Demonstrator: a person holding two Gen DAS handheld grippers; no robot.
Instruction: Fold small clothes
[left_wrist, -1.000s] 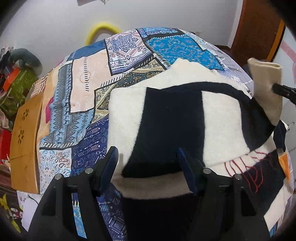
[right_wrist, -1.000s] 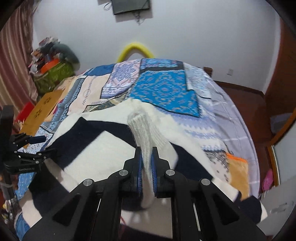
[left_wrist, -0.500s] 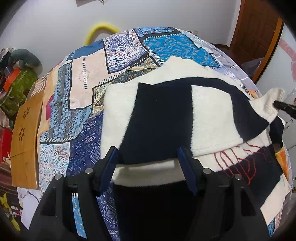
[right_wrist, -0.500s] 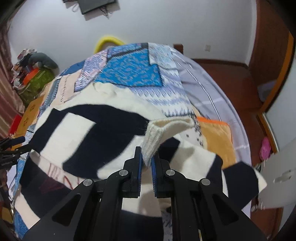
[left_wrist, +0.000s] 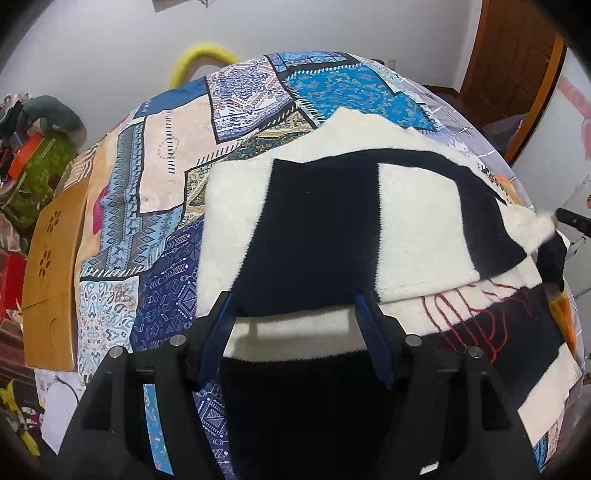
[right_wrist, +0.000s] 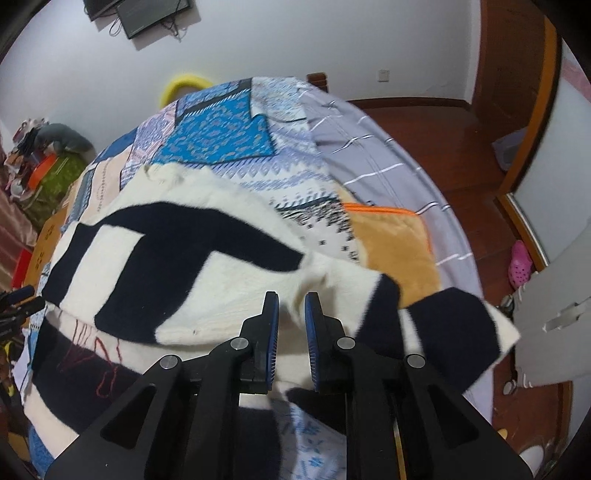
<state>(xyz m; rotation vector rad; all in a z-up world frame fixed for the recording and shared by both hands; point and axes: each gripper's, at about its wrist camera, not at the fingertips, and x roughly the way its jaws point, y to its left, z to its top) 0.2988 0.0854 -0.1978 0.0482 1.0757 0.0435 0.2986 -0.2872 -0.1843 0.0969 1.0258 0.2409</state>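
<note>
A cream and black sweater (left_wrist: 332, 229) with red stitching lies spread on the patchwork bed cover (left_wrist: 159, 206). A sleeve is folded across its body. My left gripper (left_wrist: 295, 317) is open and hovers over the sweater's near edge. In the right wrist view the sweater (right_wrist: 177, 266) fills the middle. My right gripper (right_wrist: 291, 314) is open a little, its jaws either side of the cream cuff (right_wrist: 314, 280), which lies on the sweater. The right gripper's tip also shows at the right edge of the left wrist view (left_wrist: 572, 221).
A wooden board (left_wrist: 51, 280) leans at the bed's left side. Clutter and a green bag (left_wrist: 40, 177) sit at the far left. An orange-tan cloth (right_wrist: 391, 243) lies on the bed to the right. A wooden floor (right_wrist: 461, 155) and door are beyond.
My right gripper carried the cuff down and to the right across the sweater, then opened and let it go. The left gripper stayed open in place.
</note>
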